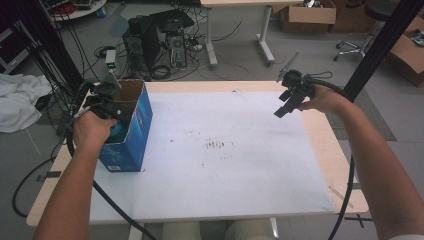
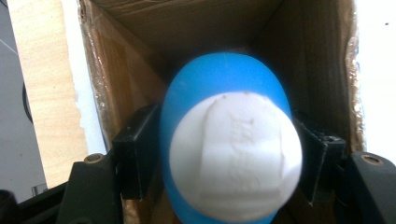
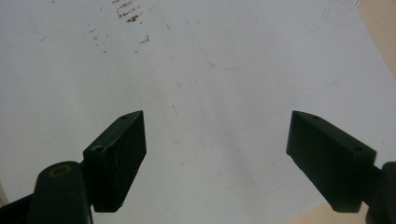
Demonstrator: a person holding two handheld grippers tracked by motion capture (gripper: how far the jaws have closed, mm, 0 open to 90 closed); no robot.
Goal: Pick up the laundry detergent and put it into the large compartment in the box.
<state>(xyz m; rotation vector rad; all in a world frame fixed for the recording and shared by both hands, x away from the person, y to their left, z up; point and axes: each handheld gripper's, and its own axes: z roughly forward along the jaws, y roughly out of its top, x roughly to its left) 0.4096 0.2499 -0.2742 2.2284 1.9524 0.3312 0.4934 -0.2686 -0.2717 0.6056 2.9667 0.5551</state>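
While the bench [image 1: 225, 165] under its white sheet carries little besides the blue carton [image 1: 131, 131] at its left edge, the work looks partway done: the left tool [image 2: 229, 154] is clamped on a blue bottle [image 2: 219, 88] with a white cap [image 2: 236, 154], holding it in the carton's open brown mouth, so whether it is going in or coming out cannot be told. Off to the far right, the right tool [image 3: 215, 154] hangs over the bare sheet with its jaws wide apart and nothing between them, seemingly waiting its turn.
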